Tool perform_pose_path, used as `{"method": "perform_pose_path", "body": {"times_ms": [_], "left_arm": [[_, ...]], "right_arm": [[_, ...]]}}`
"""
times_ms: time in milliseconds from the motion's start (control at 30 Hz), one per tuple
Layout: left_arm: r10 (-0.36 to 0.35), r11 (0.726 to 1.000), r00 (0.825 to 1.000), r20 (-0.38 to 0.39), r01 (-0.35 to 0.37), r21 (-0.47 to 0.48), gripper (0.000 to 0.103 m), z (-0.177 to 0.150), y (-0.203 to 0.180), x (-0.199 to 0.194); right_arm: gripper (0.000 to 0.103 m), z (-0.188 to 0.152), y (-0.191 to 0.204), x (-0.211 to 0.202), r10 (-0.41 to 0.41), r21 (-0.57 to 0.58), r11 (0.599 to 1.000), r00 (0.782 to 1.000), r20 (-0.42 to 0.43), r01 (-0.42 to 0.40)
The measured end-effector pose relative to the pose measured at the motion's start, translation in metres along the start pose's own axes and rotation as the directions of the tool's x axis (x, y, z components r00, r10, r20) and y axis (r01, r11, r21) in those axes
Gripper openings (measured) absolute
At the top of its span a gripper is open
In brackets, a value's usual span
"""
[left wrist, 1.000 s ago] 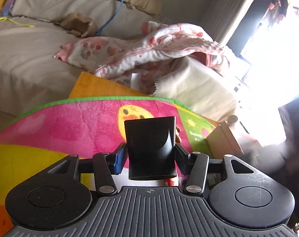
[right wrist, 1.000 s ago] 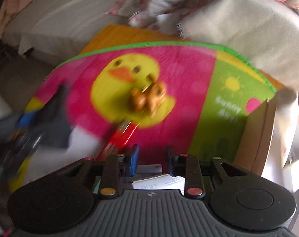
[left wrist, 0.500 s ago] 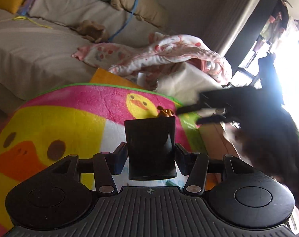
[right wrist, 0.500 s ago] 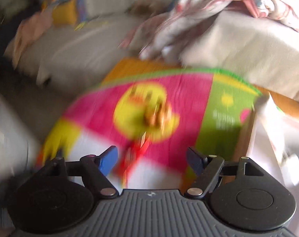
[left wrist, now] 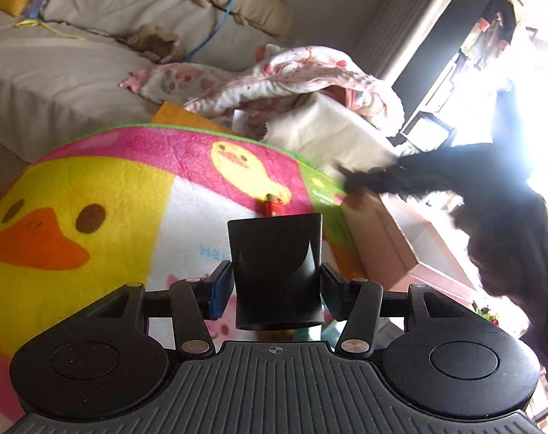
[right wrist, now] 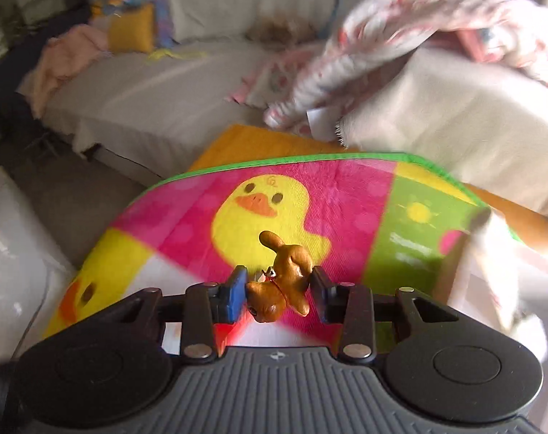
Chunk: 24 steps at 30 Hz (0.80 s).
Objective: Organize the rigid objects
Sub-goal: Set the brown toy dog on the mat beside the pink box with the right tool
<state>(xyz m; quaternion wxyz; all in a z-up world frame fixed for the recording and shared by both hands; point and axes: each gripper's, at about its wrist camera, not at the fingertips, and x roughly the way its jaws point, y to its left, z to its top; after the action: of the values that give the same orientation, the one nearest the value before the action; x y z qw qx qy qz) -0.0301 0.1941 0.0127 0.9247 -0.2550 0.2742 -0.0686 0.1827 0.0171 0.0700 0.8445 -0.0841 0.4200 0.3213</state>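
Left gripper [left wrist: 276, 285] clamped on a black scoop-shaped plastic piece [left wrist: 275, 264], pads pressing its two flanks, held clear above the duck-print blanket [left wrist: 129, 195]. Right gripper [right wrist: 278, 294] just been closing, now pinching a brown toy dog [right wrist: 283, 278] between the blue pad and the black one, tail end pointing away from the camera, head tucked low toward the blue pad. Dog lifted off the blanket [right wrist: 346, 195], over the lower part of the printed yellow duck. Out on the blanket in the left view, a small red toy [left wrist: 272, 209] lying alone by the duck print's lower edge, well apart from both loads. Green hem of the blanket curving along the far side, orange mat [right wrist: 245, 144] poking out just beyond it. Cardboard box [left wrist: 389, 238] butting against the blanket's right edge, top open, blurred dark gripper arm over its near corner. Plenty of bare blanket left of the duck print; sofa [left wrist: 56, 72] and crumpled pink-spotted quilt [left wrist: 292, 83] crowding the far side.
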Motion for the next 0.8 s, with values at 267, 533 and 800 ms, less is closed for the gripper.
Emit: {"method": "perform_pose_path", "body": {"times_ms": [267, 533, 800], "left_arm": [[-0.022, 0.999, 1.0, -0.009, 0.022, 0.04, 0.056, -0.005, -0.038, -0.005], [-0.062, 0.99, 0.997, -0.056, 0.068, 0.126, 0.056, -0.013, -0.095, -0.007], [-0.058, 0.969, 0.976, -0.209, 0.105, 0.225, 0.056, -0.051, -0.124, -0.003]], "right_arm": [[0.037, -0.118, -0.054, -0.13, 0.019, 0.028, 0.999, 0.995, 0.096, -0.022], [0.043, -0.198, -0.096, -0.125, -0.133, 0.077, 0.989, 0.988, 0.073, 0.128], [0.087, -0.273, -0.072, -0.188, -0.037, -0.101, 0.993, 0.981, 0.191, 0.057]]}}
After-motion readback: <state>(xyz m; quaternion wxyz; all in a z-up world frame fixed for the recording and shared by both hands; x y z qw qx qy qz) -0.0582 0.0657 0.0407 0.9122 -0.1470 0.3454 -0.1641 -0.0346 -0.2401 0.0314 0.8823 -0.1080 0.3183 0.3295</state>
